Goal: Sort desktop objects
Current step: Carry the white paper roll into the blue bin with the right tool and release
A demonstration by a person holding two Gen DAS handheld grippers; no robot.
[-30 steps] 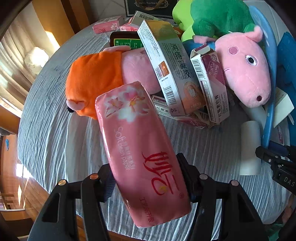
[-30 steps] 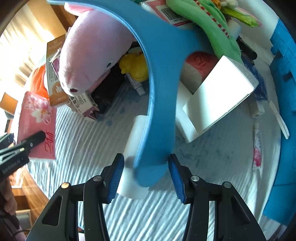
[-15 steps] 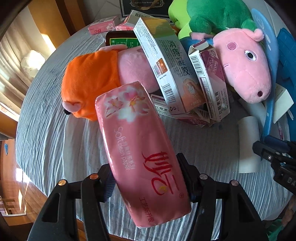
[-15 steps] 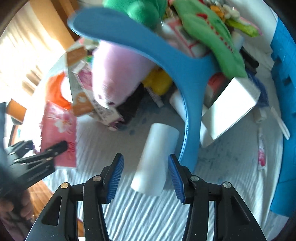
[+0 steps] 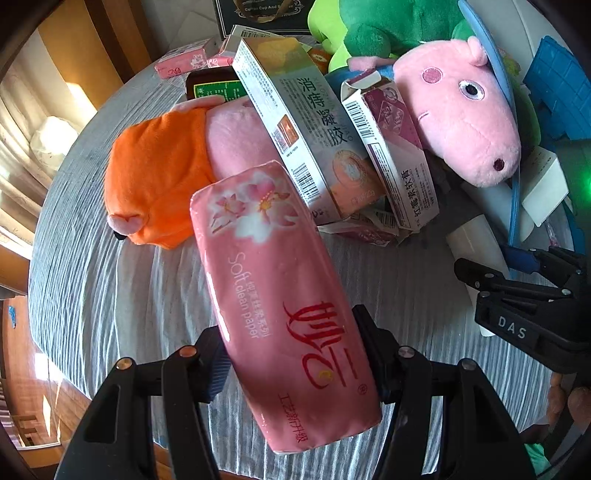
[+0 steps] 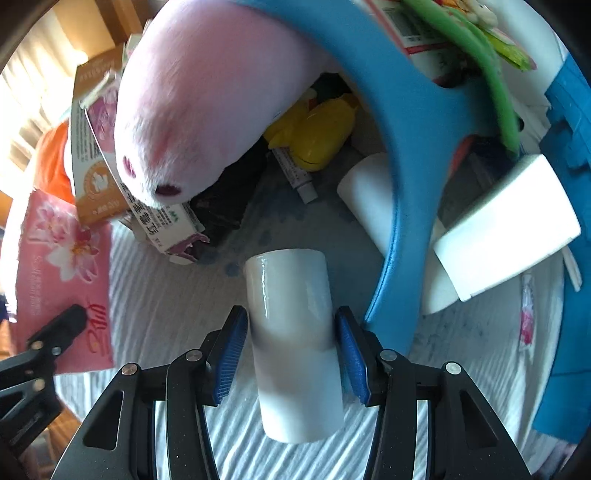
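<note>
Right wrist view, white roll (image 6: 295, 339) between right tool (image 6: 291, 354) pads

The pink pig toy (image 6: 207, 110) is blurred in the right wrist view and its head runs off the top edge. Beside the pig, the blue curved plastic piece (image 6: 417, 155) covers part of a white tube (image 6: 369, 199). Under the pig, the small print on the torn carton (image 6: 162, 221) is unreadable. In the left wrist view the pig (image 5: 461, 122) hides most of the green plush (image 5: 376, 29), which the top edge crops.
</note>
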